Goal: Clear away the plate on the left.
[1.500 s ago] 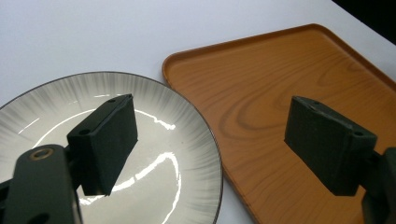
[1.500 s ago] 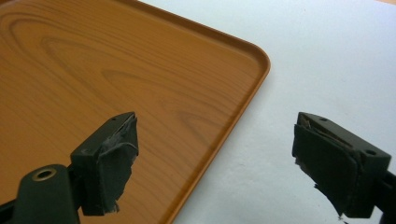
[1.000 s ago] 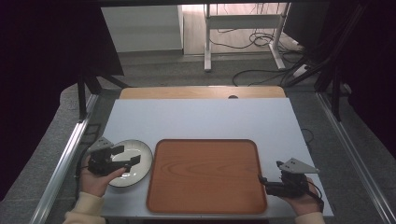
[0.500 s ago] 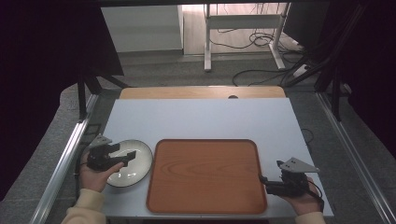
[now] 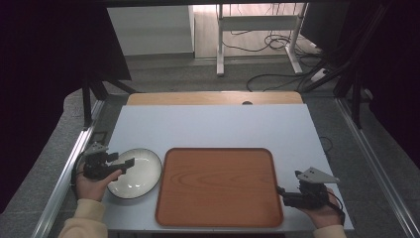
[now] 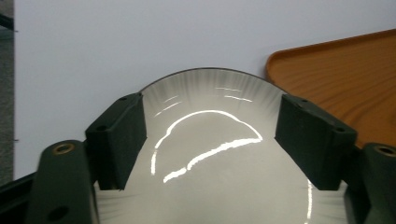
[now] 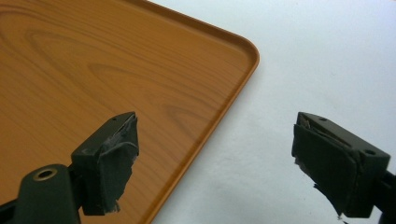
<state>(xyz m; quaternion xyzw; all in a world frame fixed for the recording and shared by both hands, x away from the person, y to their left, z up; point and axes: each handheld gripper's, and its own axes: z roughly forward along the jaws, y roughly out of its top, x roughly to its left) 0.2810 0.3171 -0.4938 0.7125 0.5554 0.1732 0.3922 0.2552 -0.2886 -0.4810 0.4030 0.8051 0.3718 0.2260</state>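
Plate (image 5: 134, 173) just left of tray (image 5: 218, 186)

no legible txt, no labels — nothing readable

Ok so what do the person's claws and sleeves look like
Both claws are black, each with two blocky jaws. The right claw carries a grey three-cornered plate on top; its jaw pads look frayed. The left claw has a small grey plate too. The sleeves are cream.

Between the left fingers (image 6: 116, 140) the plate (image 6: 219, 154) looks glazed, glossy ceramic with bright glare; the tray (image 7: 93, 70) under the right fingers (image 7: 109, 158) shows smooth wood grain; those fingers carry frayed matt padding; the table (image 7: 327, 56) is matt, smooth.
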